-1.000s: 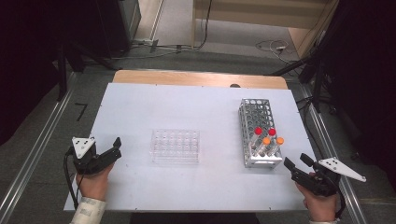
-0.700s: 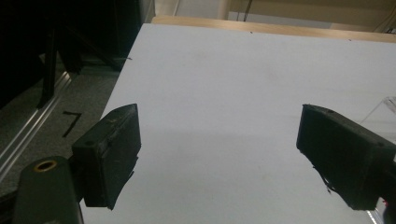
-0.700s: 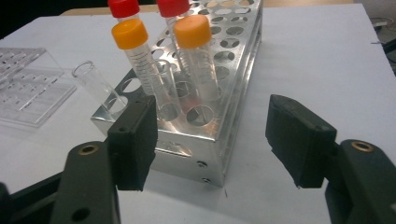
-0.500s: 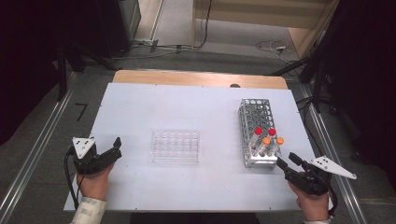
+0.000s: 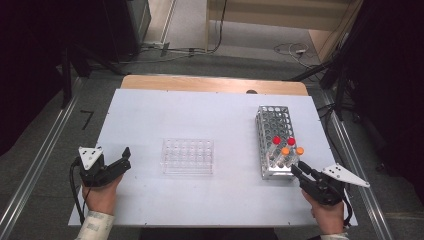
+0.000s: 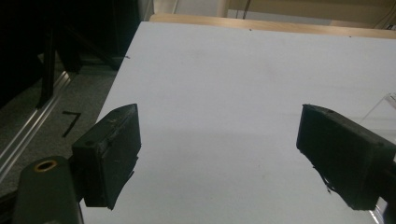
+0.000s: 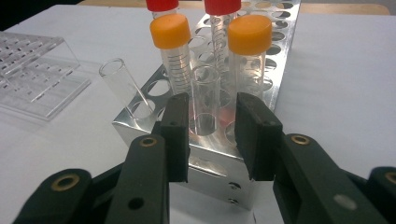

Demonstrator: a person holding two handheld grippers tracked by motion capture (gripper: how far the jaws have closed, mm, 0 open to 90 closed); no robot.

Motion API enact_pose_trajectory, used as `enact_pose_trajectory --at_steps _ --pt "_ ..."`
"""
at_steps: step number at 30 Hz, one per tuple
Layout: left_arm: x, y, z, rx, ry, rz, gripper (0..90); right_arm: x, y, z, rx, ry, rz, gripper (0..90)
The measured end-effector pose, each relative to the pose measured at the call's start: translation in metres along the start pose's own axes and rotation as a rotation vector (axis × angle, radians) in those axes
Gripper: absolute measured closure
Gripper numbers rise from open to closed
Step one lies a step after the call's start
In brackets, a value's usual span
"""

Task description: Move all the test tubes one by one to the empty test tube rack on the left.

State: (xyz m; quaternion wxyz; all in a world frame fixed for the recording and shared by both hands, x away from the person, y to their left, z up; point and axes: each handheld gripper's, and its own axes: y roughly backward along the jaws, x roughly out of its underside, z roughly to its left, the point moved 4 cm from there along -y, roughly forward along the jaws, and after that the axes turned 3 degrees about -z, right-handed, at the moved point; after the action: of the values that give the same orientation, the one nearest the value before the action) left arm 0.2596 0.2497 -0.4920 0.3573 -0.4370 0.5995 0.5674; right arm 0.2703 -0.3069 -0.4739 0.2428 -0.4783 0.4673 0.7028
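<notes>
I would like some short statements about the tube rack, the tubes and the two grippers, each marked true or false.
1. The metal rack stands on the right part of the white table. True.
2. Four capped tubes stand in the rack: two red caps and two orange caps. True.
3. The left gripper holds a tube. False: its jaws stand wide apart over bare table, with nothing between them.
4. The right gripper is beside the clear plastic rack. False: it is at the near end of the metal rack, where its jaws have just been closing with an uncapped clear tube between them.
5. Every tube has a cap. False: at least two clear tubes are uncapped.
</notes>
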Motion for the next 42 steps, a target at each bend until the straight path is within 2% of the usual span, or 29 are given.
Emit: enact_pose_trajectory --at_steps 17,27,42 --pt "0.000 0.000 0.000 0.003 -0.002 -0.002 14.2 0.000 -0.013 0.003 0.004 0.009 0.005 68.4" --pt "0.000 0.000 -0.001 0.005 -0.005 0.000 14.2 0.000 -0.017 0.005 0.019 0.035 0.008 72.5" --pt "0.000 0.001 -0.002 0.008 -0.005 -0.001 14.2 -0.017 0.002 0.011 0.052 0.072 -0.066 73.6"
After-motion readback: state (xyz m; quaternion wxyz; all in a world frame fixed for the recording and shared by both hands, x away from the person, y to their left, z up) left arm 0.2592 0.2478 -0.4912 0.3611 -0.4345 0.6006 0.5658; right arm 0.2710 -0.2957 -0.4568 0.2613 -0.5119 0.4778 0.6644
